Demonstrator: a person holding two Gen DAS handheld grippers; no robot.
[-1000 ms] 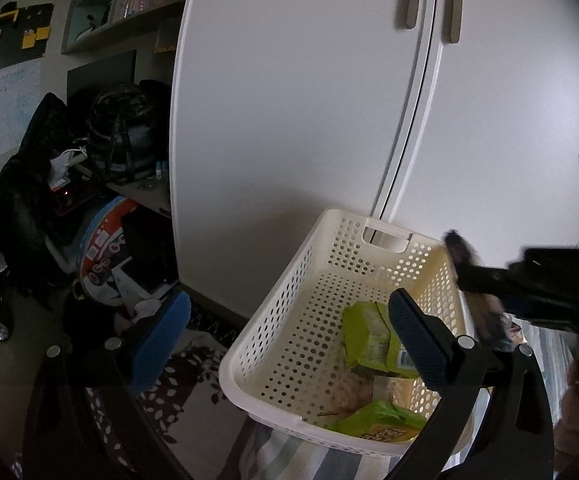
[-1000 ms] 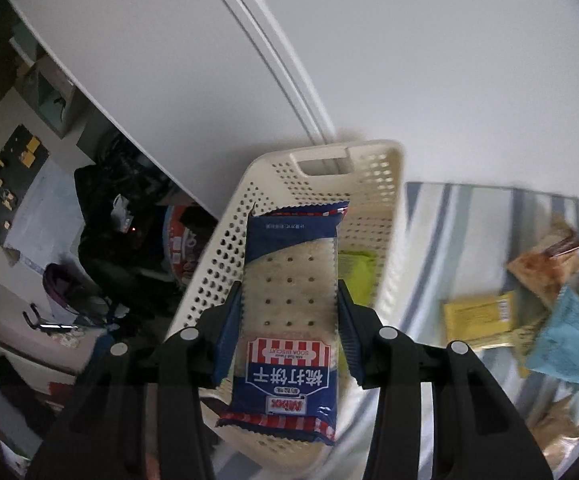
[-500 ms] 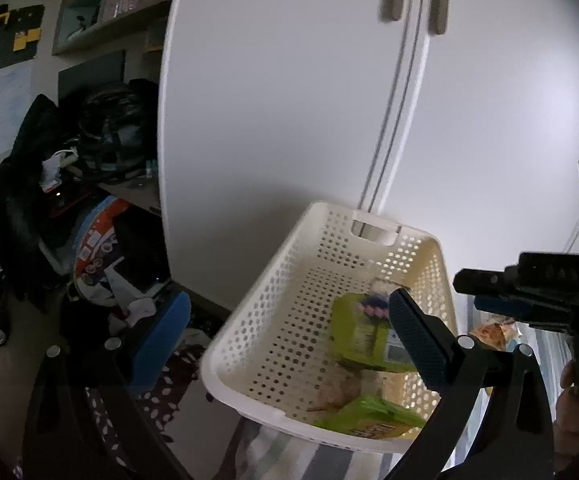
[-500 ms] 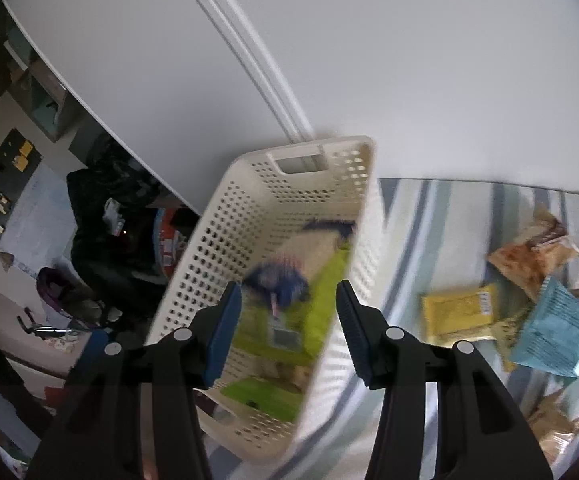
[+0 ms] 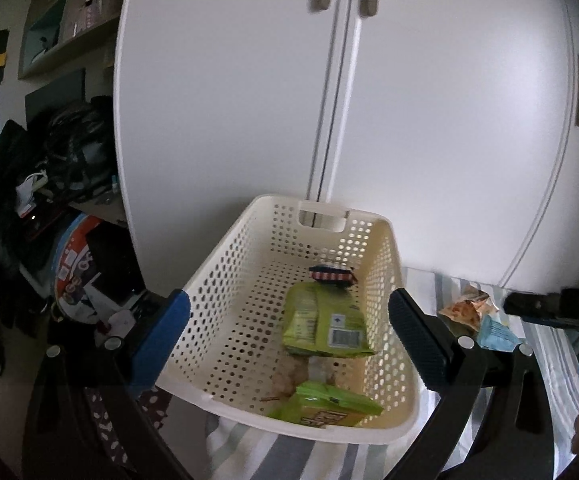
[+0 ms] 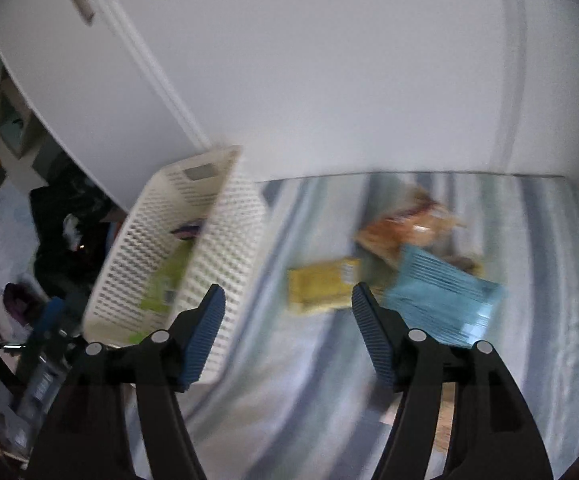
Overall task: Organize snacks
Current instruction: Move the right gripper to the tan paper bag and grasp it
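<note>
Yellow packet (image 6: 323,288) is taken as the likely next pick: it lies flat on the striped cloth (image 6: 289,400), just ahead of the right gripper (image 6: 285,328), at about 12 o'clock from the jaws, slightly toward 1. Its long axis is seen running across the view, 9 to 3, roughly in line with the jaw gap; a wrist turn is probably needed to close across the short side. Right jaws are spread wide, nothing held. Blue packet (image 6: 445,296) sits just beside it at 3 o'clock, orange packet (image 6: 405,224) beyond at 1; view is motion-blurred, so edges are uncertain. Basket (image 6: 233,248) stands at 10 o'clock, green packs (image 5: 325,320) and a blue-red packet (image 5: 331,274) already inside. Left gripper (image 5: 289,340) is held over the basket, jaws spread, empty. Right gripper is judged nearer to the loose snacks.
</note>
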